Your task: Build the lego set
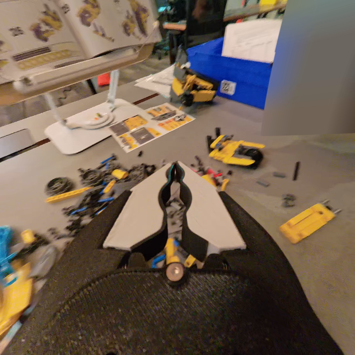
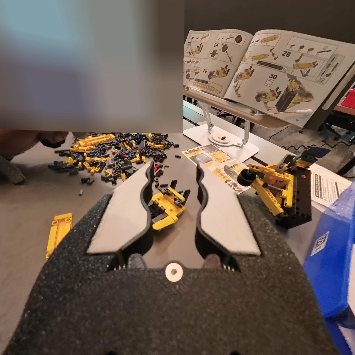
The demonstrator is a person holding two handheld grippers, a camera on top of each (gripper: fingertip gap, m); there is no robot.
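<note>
My left gripper (image 1: 175,165) is shut, its tips pressed together over the right edge of a pile of loose black, yellow and blue building parts (image 1: 99,184). I see nothing between the tips; this view is blurred. My right gripper (image 2: 175,169) is open above the grey table. A small yellow and black assembly (image 2: 169,203) lies on the table between its fingers, touching neither. The same assembly shows in the left wrist view (image 1: 236,151). The pile (image 2: 115,151) lies ahead and to the left of the right gripper.
An open instruction booklet (image 2: 269,67) rests on a white stand (image 2: 226,142). A sticker sheet (image 2: 215,159), a larger yellow-black model (image 2: 278,188) and a blue bin (image 2: 330,269) are on the right. A flat yellow panel (image 2: 59,230) lies on the left. A person's hand (image 2: 23,140) is far left. My right fingertips sit around 20 centimeters from my left ones.
</note>
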